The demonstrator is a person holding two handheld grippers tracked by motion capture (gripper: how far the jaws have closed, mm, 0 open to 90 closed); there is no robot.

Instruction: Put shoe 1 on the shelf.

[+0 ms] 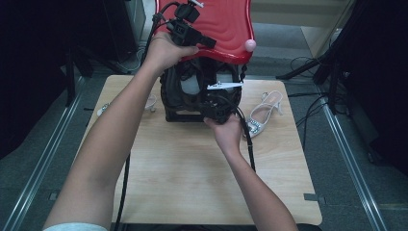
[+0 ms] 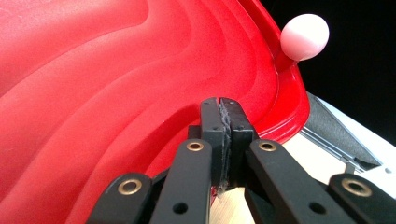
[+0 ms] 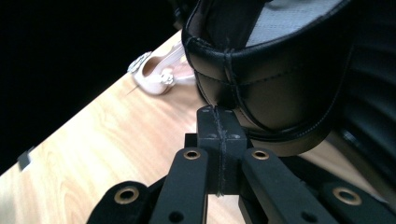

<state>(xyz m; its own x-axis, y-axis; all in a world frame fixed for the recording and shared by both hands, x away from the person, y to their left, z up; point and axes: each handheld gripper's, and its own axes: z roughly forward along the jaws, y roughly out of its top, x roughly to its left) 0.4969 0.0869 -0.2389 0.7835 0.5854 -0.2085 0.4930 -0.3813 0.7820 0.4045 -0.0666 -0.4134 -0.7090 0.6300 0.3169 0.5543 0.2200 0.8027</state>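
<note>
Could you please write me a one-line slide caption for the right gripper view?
Shut right hand-held gripper at the heel of a black shoe, with a pale jewelled sandal beyond on the wooden table.

left gripper (image 2: 220, 107): black jaws, brass rivets
right gripper (image 3: 219, 116): black jaws, black cable
sleeve (image 1: 74, 226): pale, short

I'm seeing the table (image 1: 192, 178) lit evenly from above, while the floor around it is falling off dim and bluish. My right gripper view is blurring the far pale shoe (image 3: 161, 70); the red lid (image 2: 116, 84) is glowing saturated, softly shaded.
</note>
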